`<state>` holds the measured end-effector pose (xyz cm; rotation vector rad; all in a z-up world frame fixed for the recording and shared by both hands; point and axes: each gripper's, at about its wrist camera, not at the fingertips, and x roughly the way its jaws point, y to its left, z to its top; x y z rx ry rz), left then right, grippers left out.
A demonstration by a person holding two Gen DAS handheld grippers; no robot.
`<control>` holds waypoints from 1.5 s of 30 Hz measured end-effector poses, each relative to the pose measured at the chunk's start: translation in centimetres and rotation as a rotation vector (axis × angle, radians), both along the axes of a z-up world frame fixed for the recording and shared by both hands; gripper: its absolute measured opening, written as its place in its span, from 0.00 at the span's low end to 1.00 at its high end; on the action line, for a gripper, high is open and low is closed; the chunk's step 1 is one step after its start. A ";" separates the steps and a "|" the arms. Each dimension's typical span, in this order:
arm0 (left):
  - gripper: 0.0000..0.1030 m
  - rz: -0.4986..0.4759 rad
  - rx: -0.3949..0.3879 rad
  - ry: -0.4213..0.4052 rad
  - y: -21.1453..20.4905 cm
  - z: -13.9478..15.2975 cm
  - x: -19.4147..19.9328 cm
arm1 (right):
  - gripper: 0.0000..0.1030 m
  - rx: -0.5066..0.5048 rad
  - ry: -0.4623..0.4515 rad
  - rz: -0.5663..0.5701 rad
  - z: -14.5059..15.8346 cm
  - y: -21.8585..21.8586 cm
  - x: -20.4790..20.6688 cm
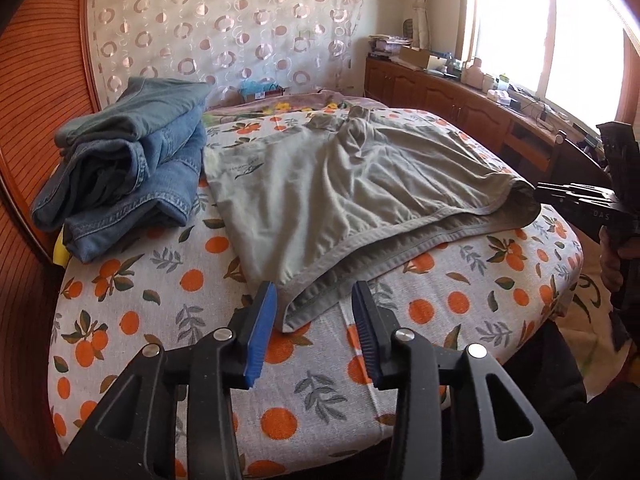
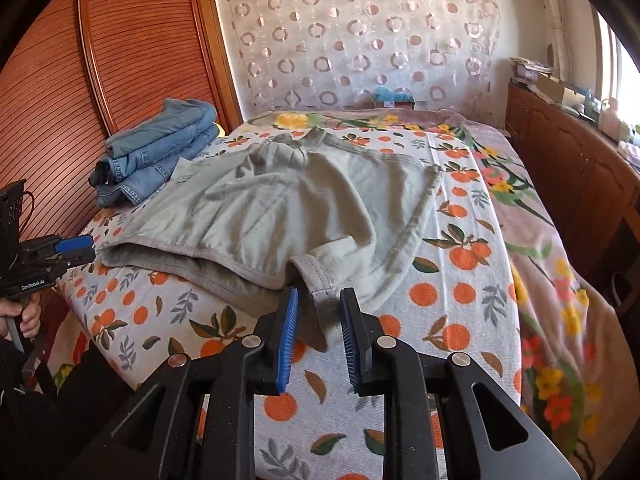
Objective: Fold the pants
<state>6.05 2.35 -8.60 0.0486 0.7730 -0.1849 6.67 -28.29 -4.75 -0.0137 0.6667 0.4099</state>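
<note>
Grey pants [image 1: 340, 192] lie folded over on the orange-print bed sheet [image 1: 160, 280], waistband edge toward me. My left gripper [image 1: 315, 296] is open at their near left corner, which lies between the blue pads without touching them. In the right wrist view the grey pants [image 2: 300, 208] show a turned-up hem corner between the jaws of my right gripper [image 2: 320, 298], which is open with the pads not pressing on the cloth. The right gripper [image 1: 540, 194] also shows at the right edge of the left wrist view. At the left edge of the right wrist view, the left gripper [image 2: 82, 250] is seen.
A stack of folded blue jeans [image 1: 128, 168] sits at the bed's far left, beside a slatted wooden wardrobe [image 1: 40, 80]. A wooden cabinet [image 1: 440, 96] with clutter runs under the window on the right. A flowered blanket [image 2: 540, 260] covers the bed's right side. A hand [image 2: 24, 316] holds the left gripper.
</note>
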 end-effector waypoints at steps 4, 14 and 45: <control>0.39 -0.016 0.008 0.002 -0.9 -0.2 1.1 | 0.28 -0.003 -0.016 0.000 0.4 0.2 -0.2; 0.39 -0.059 0.046 0.006 -2.9 -0.7 3.7 | 0.35 -0.001 -0.030 0.027 1.0 0.3 0.2; 0.09 -0.037 0.031 0.021 -1.9 -1.6 4.9 | 0.03 -0.134 0.001 0.071 -2.2 0.7 2.4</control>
